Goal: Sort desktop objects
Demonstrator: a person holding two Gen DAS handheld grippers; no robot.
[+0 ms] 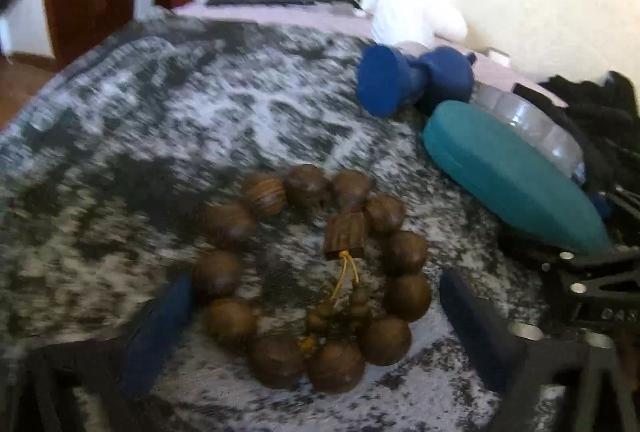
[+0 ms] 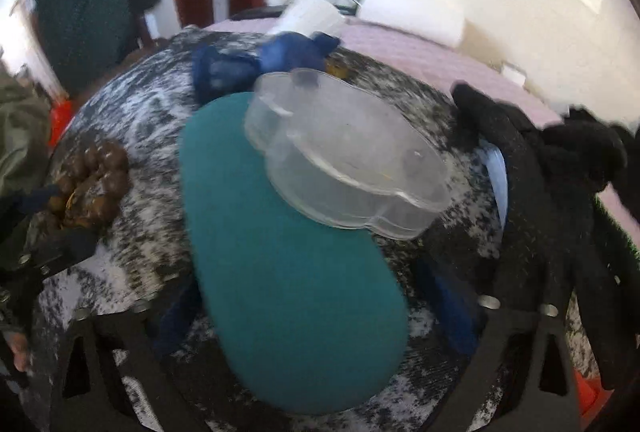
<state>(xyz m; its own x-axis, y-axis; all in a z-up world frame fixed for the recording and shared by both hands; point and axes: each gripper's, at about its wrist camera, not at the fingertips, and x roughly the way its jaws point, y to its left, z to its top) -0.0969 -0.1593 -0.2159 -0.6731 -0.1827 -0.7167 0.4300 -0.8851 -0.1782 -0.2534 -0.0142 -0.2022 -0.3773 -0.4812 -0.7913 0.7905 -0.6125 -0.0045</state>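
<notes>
My left jaws point(image 1: 312, 316) straddle the wooden bead bracelet point(image 1: 312, 280), not yet pinching; right jaws point(image 2: 312, 312) stand wide across the teal case point(image 2: 288, 252) (long axis pointing away).

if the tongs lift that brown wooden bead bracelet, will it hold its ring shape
Probably not. The brown wooden bead bracelet looks strung on cord, with a yellow-corded tassel, so it would likely sag and dangle. Its beads are round and smooth, so they may slip from the left tongs, whose fingers flank it without touching.

We see a wooden bead bracelet point(image 1: 312, 280) on the mottled bench point(image 1: 160, 135), between the left hand-held gripper's point(image 1: 316, 320) open fingers point(image 1: 476, 328).
</notes>
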